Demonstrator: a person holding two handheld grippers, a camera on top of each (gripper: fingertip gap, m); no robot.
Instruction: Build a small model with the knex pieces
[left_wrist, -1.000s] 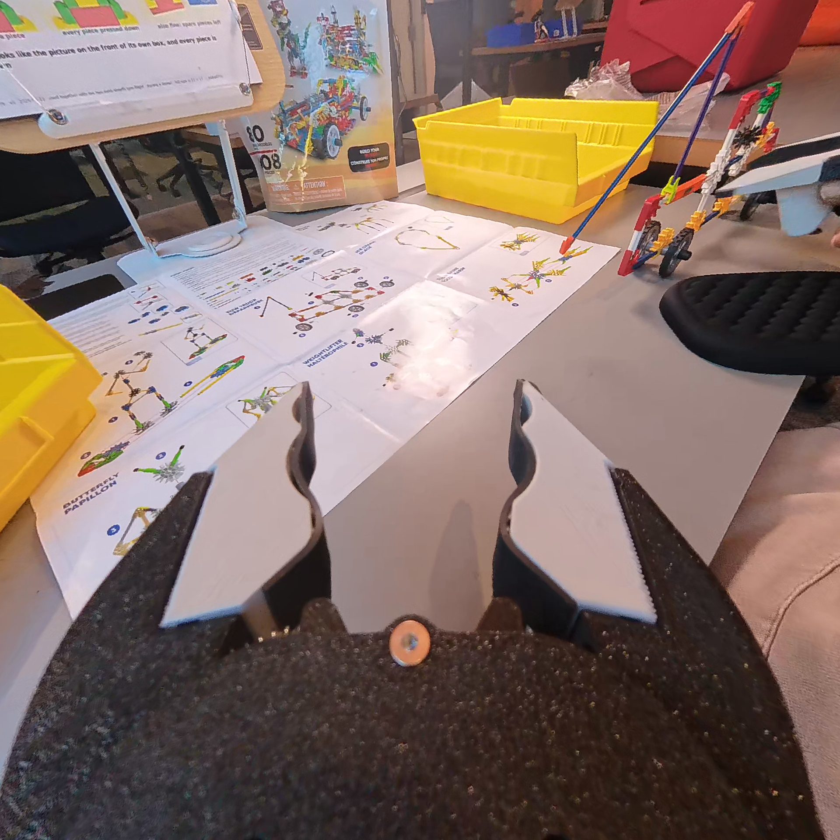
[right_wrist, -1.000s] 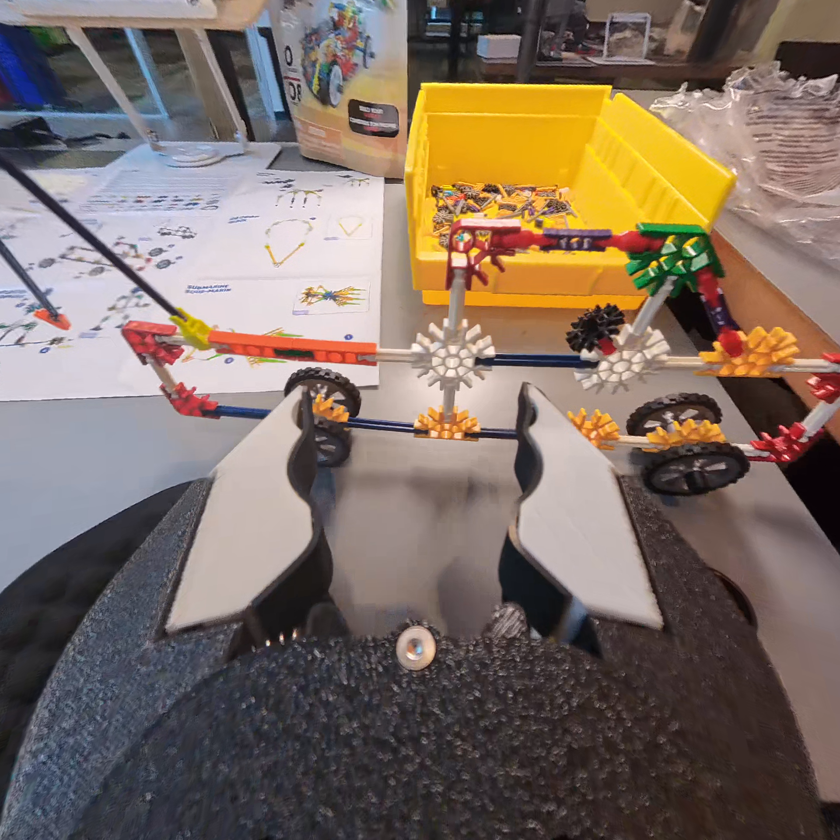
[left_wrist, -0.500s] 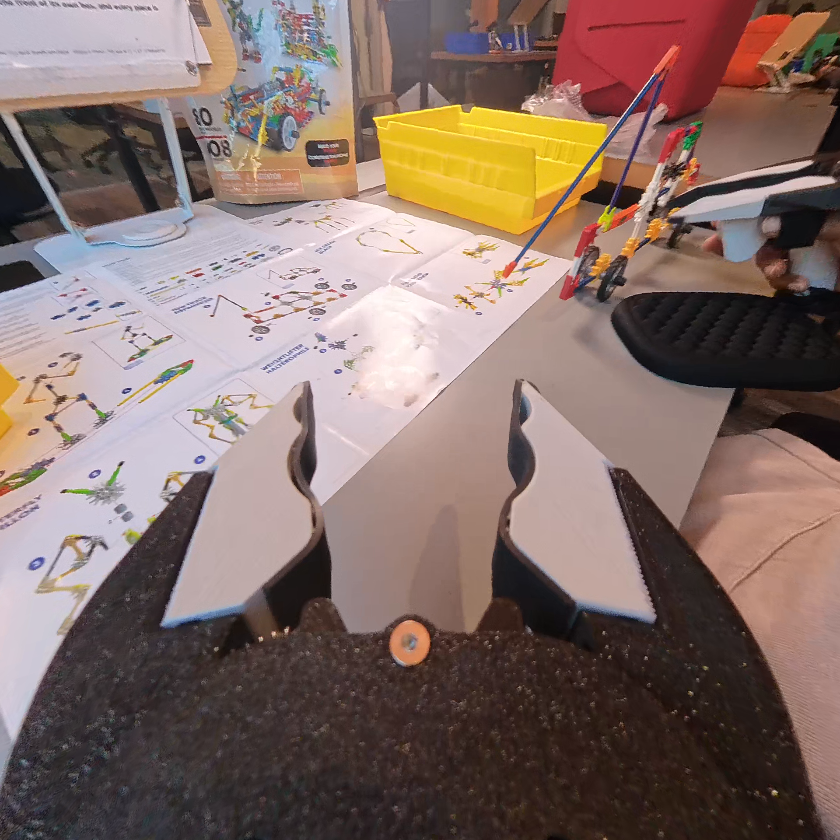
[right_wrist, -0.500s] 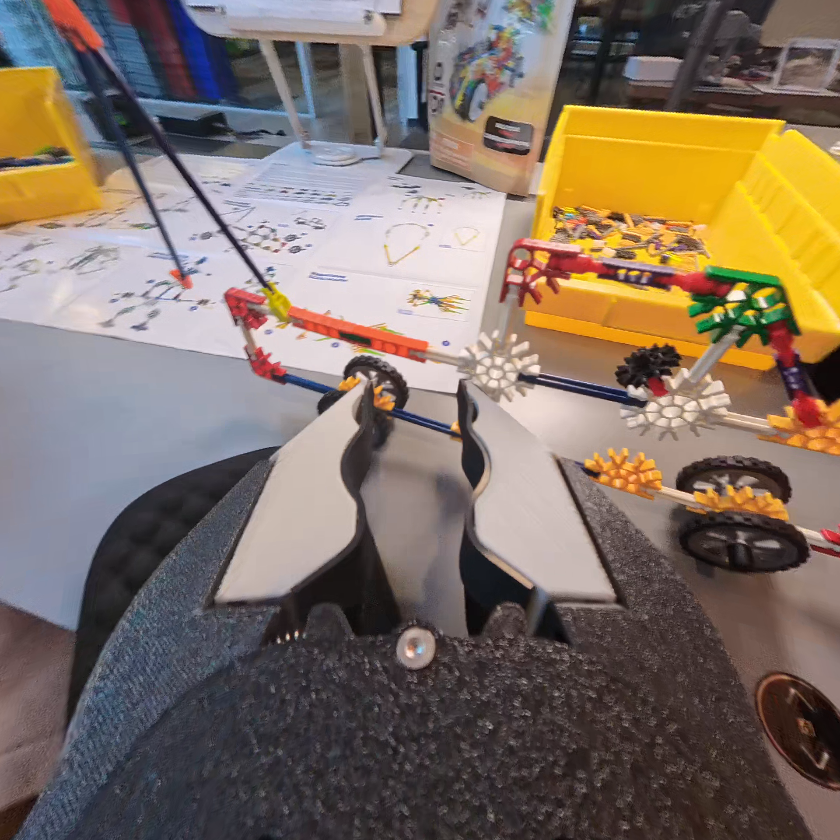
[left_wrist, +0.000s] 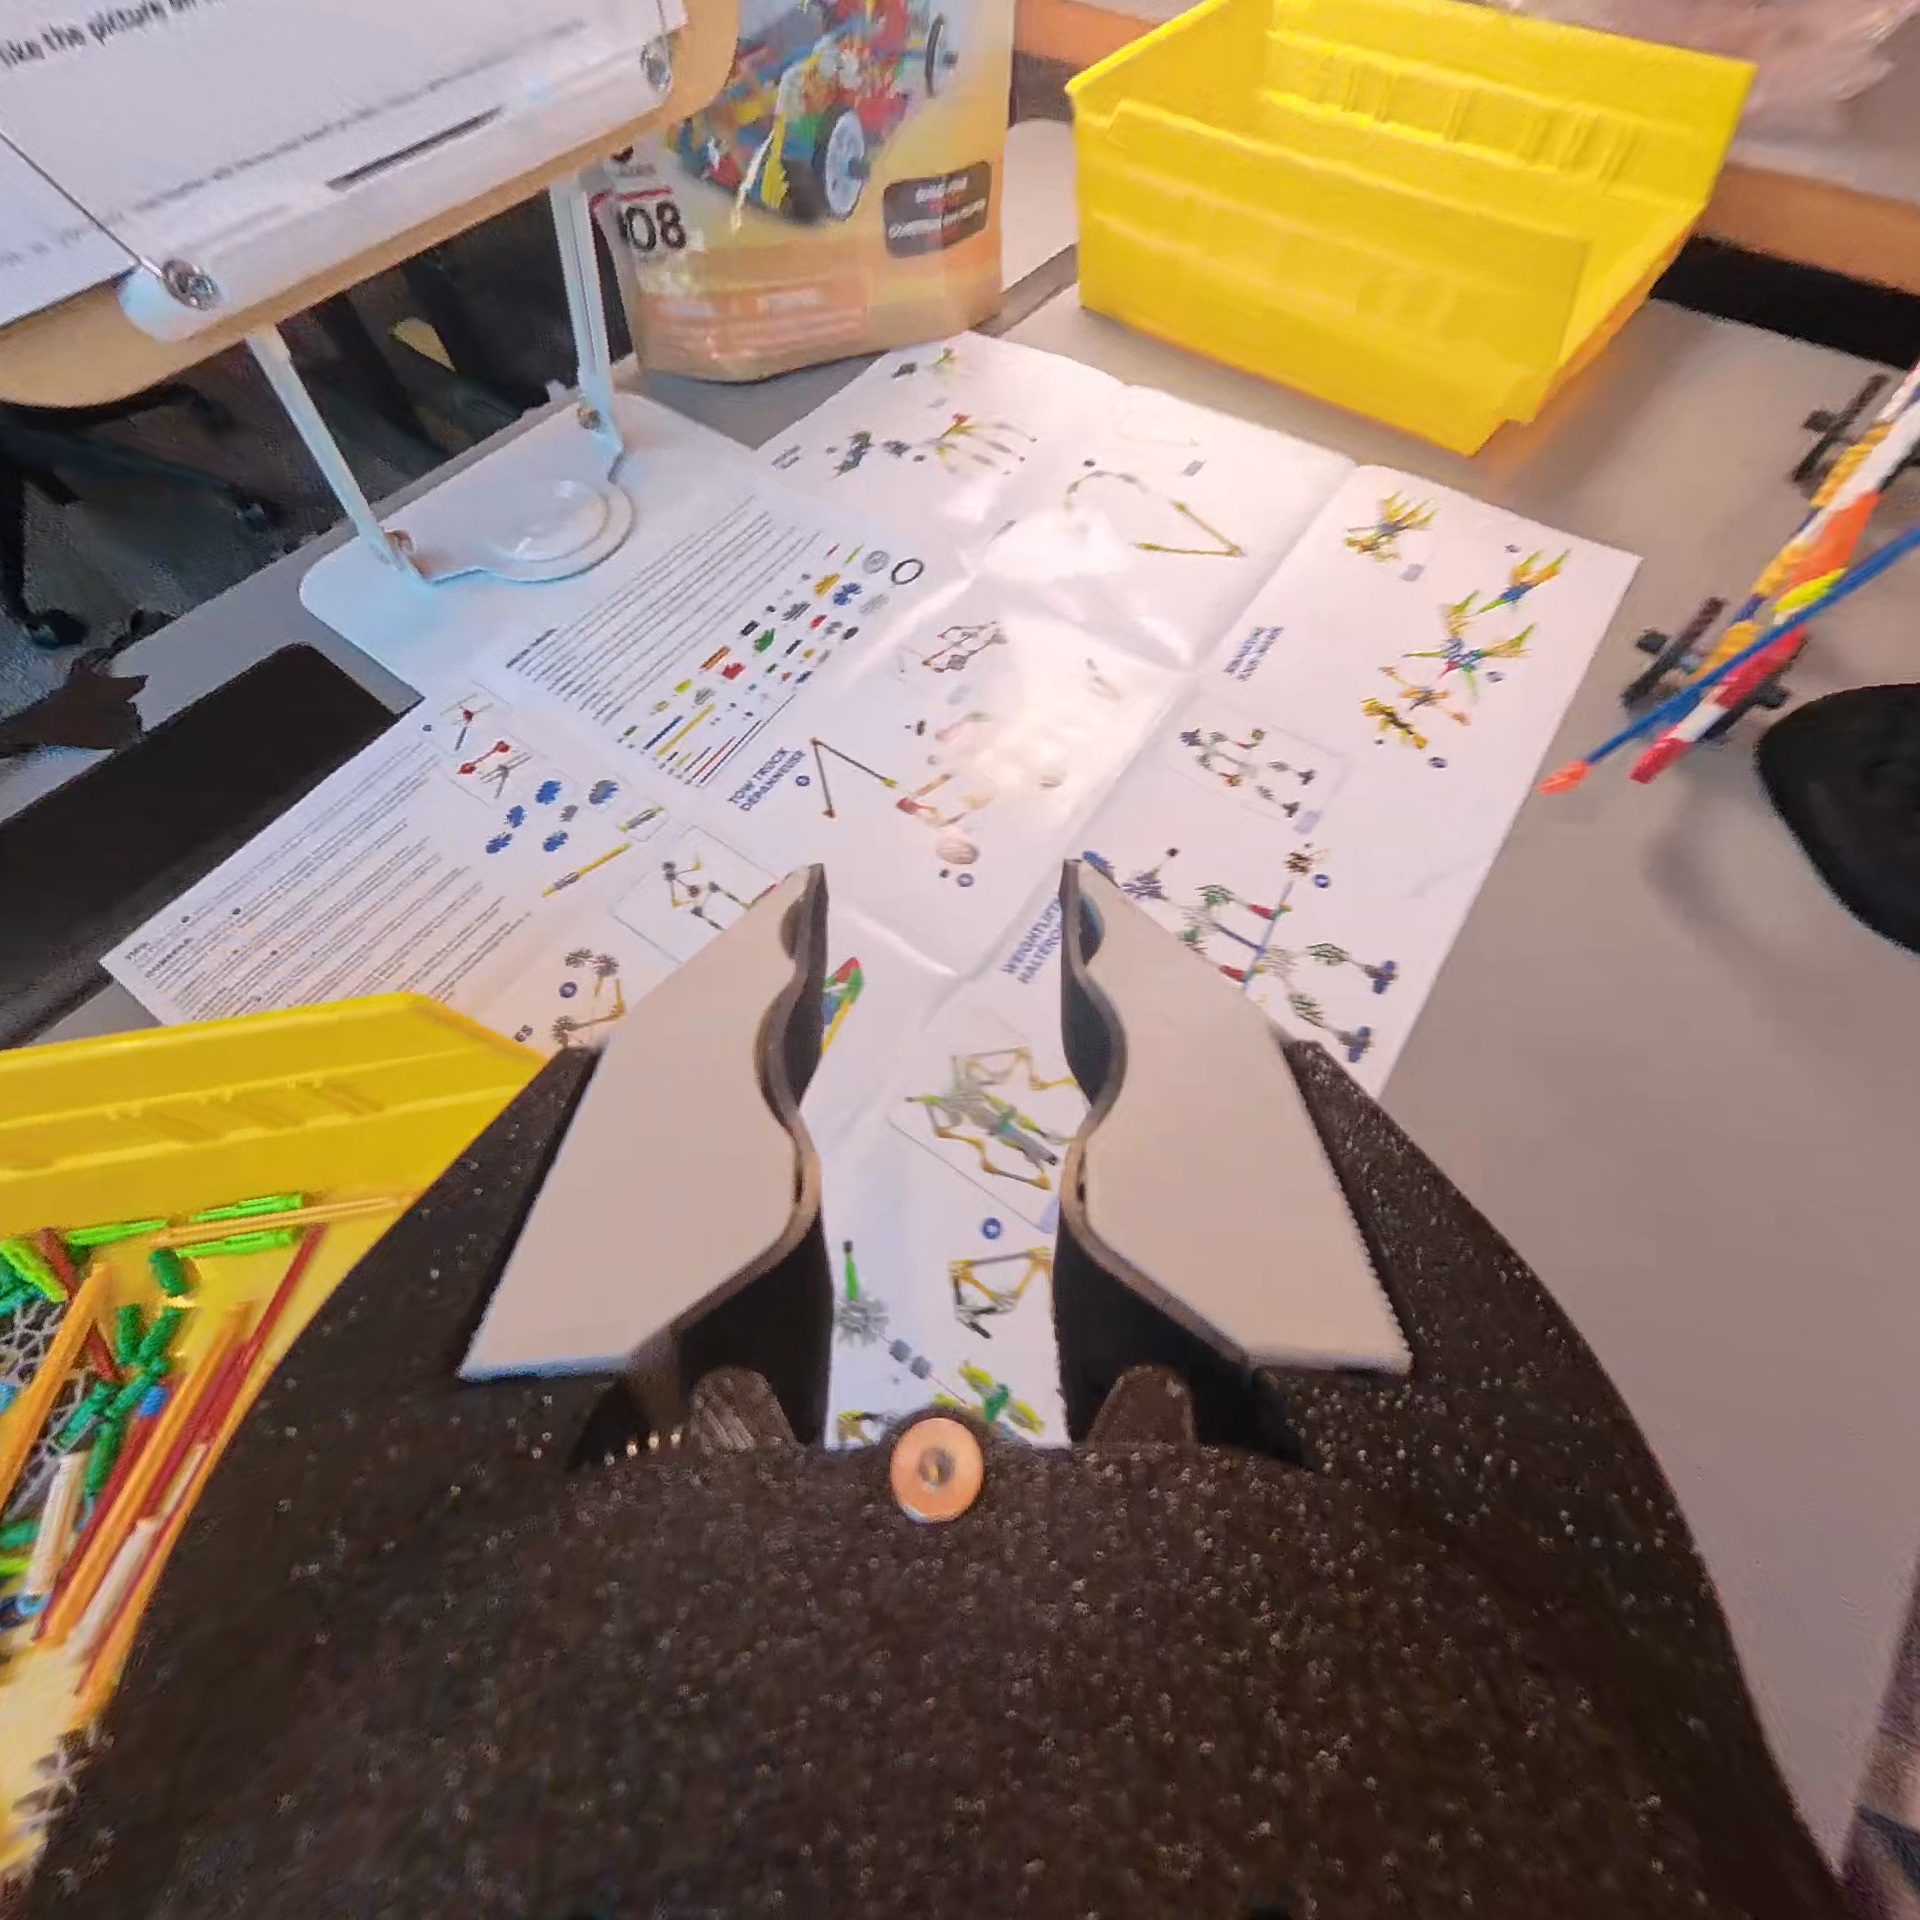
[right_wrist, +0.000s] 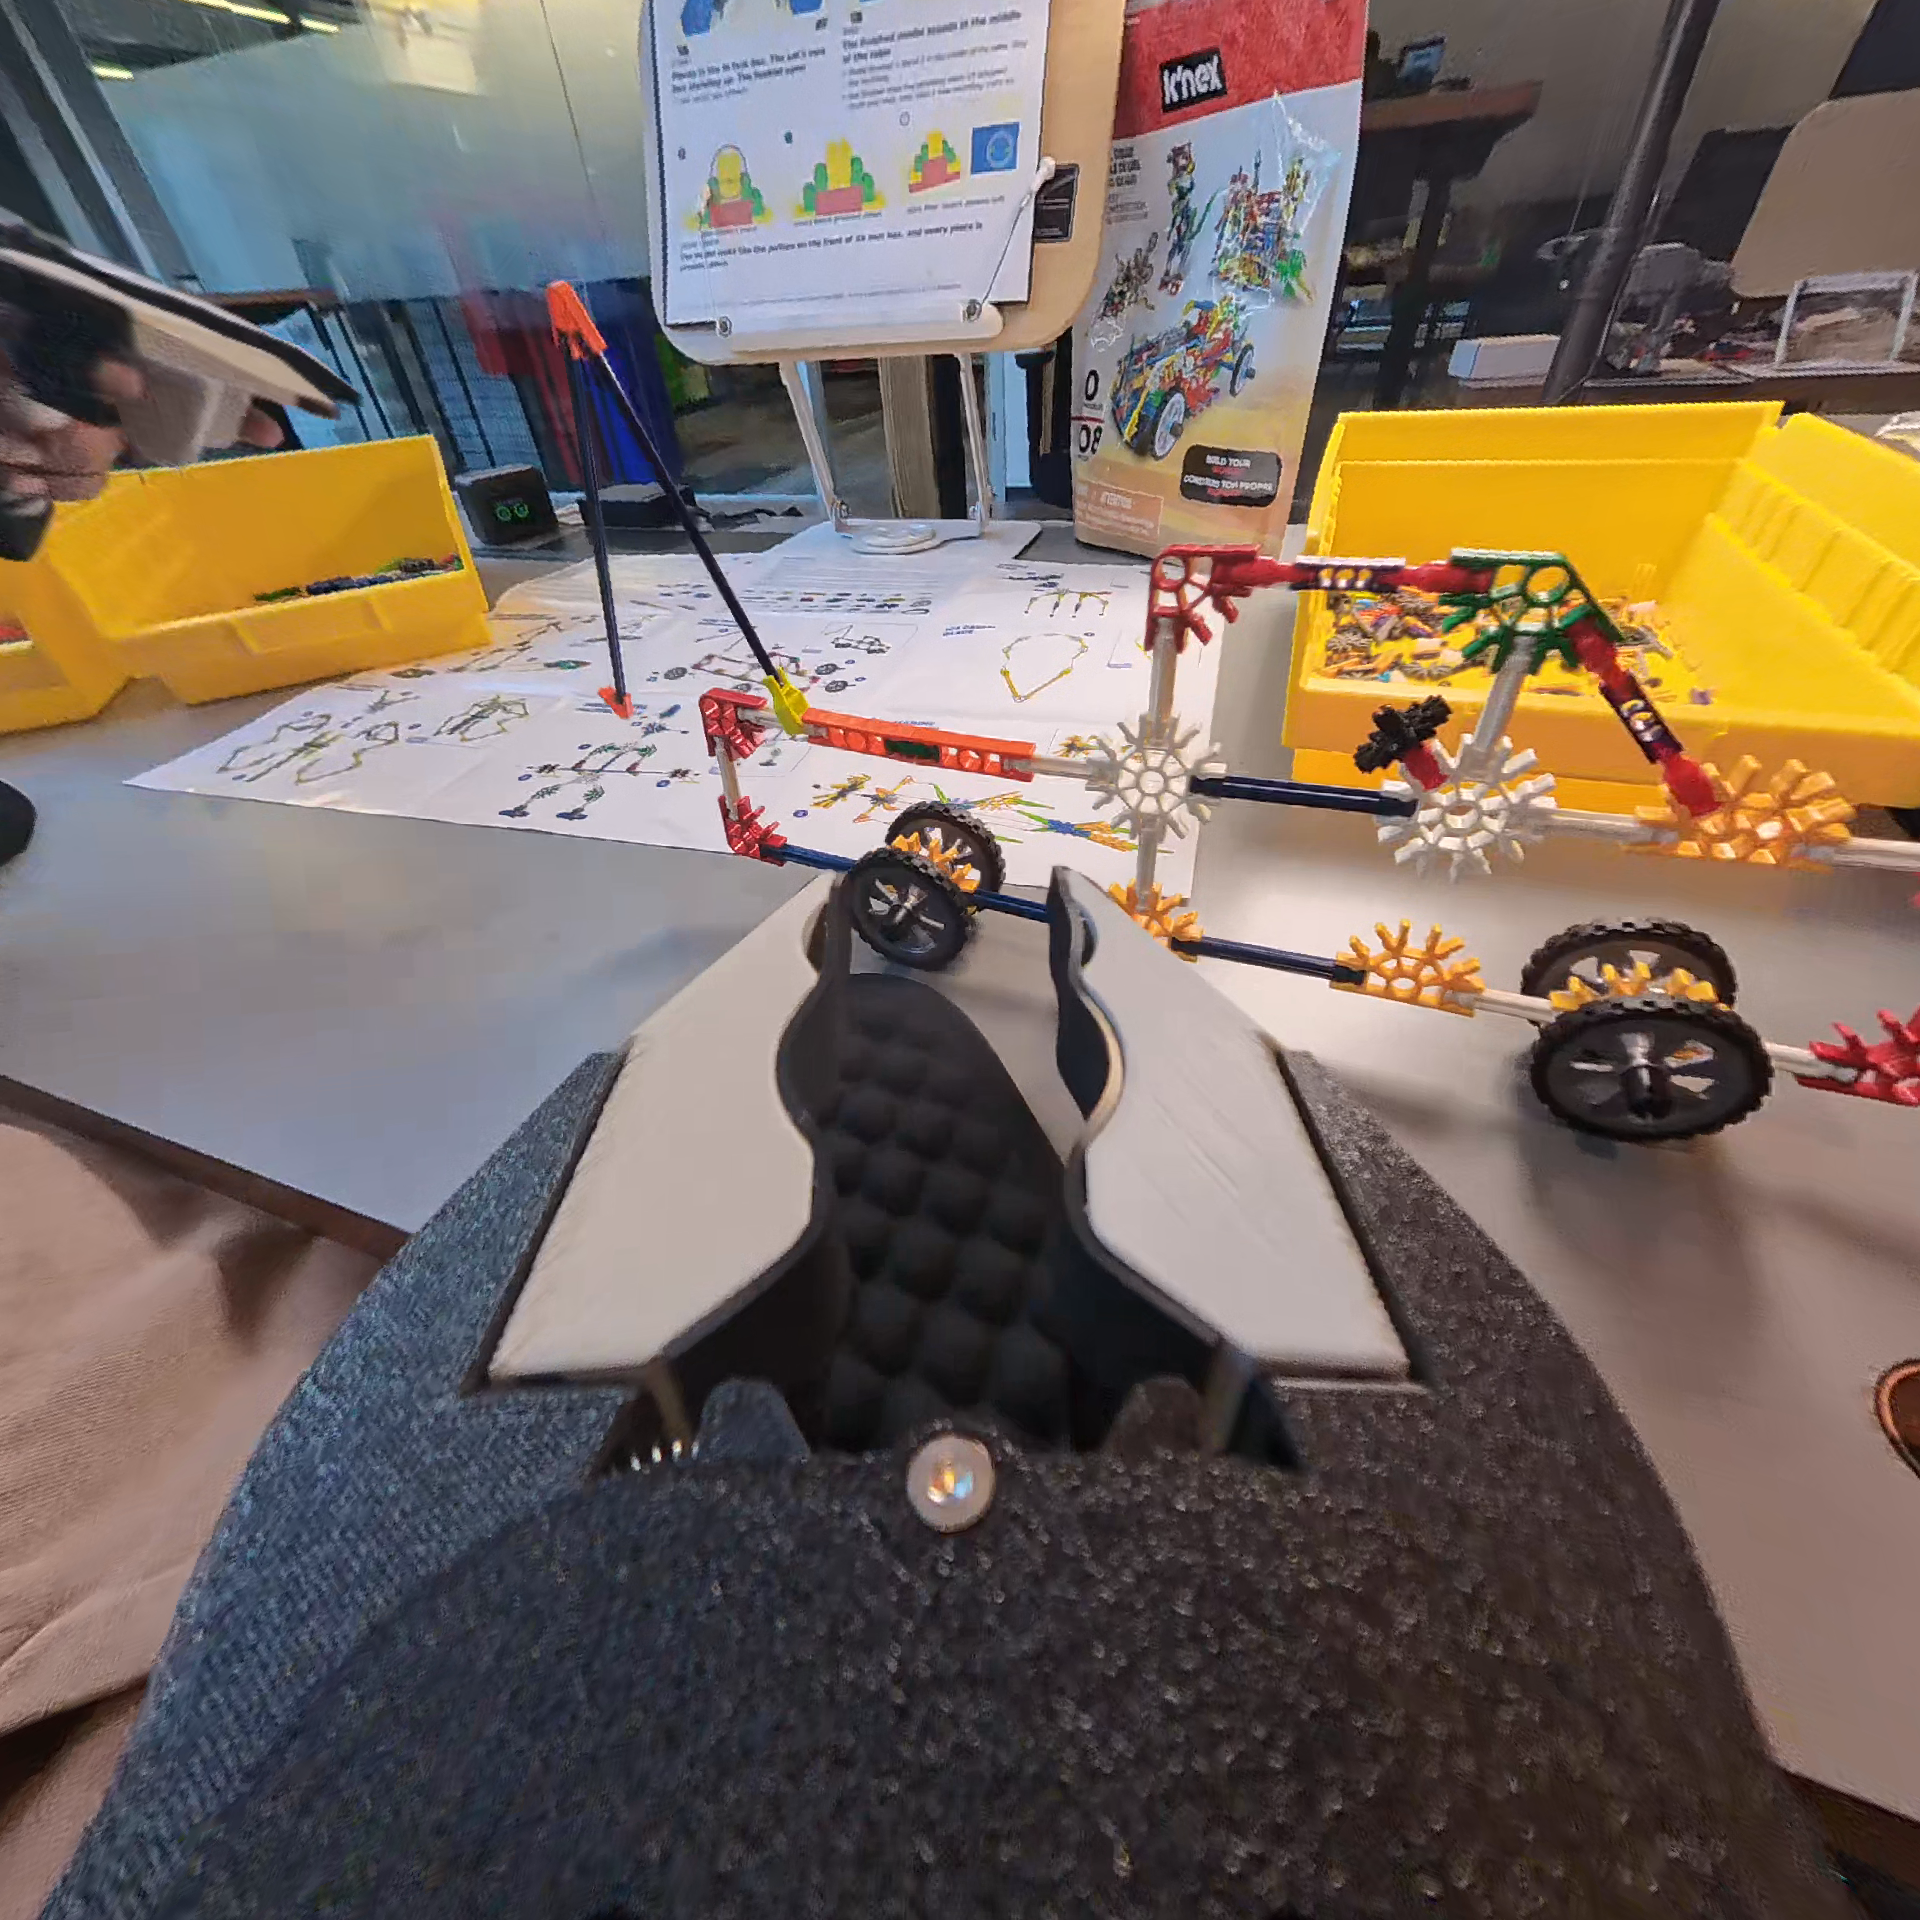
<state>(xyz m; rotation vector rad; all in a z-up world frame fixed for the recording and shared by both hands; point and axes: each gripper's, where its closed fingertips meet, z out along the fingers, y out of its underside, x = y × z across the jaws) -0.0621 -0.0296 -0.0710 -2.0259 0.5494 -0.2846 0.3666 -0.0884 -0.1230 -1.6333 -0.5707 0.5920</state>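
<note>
Left tongs (left_wrist: 943, 899): jaws parted by a moderate gap, nothing between them. They hover over the unfolded instruction sheet (left_wrist: 1039, 644), which lies flat on the grey tabletop (left_wrist: 1621, 1122). A yellow bin (left_wrist: 239, 1081) holding green, orange and red rods sits just beside the tongs on their left. A second yellow bin (left_wrist: 1351, 208) stands at the far edge of the sheet, next to the construction-set box (left_wrist: 831, 187). A white document stand (left_wrist: 468, 520) rests at the sheet's far-left corner.

Right tongs (right_wrist: 943, 899): jaws parted by a moderate gap, gripping nothing. They are positioned above a black textured pad (right_wrist: 925, 1195) at the near edge of the tabletop. Their tips are just short of the front wheel (right_wrist: 909, 909) of the rod-and-connector vehicle (right_wrist: 1299, 810); contact cannot be confirmed. The vehicle stands on its wheels on the tabletop, its front end over the sheet's edge and its rear in front of a yellow bin of small parts (right_wrist: 1662, 582). Two long dark rods joined by an orange tip (right_wrist: 569, 312) rise from the vehicle's front.
</note>
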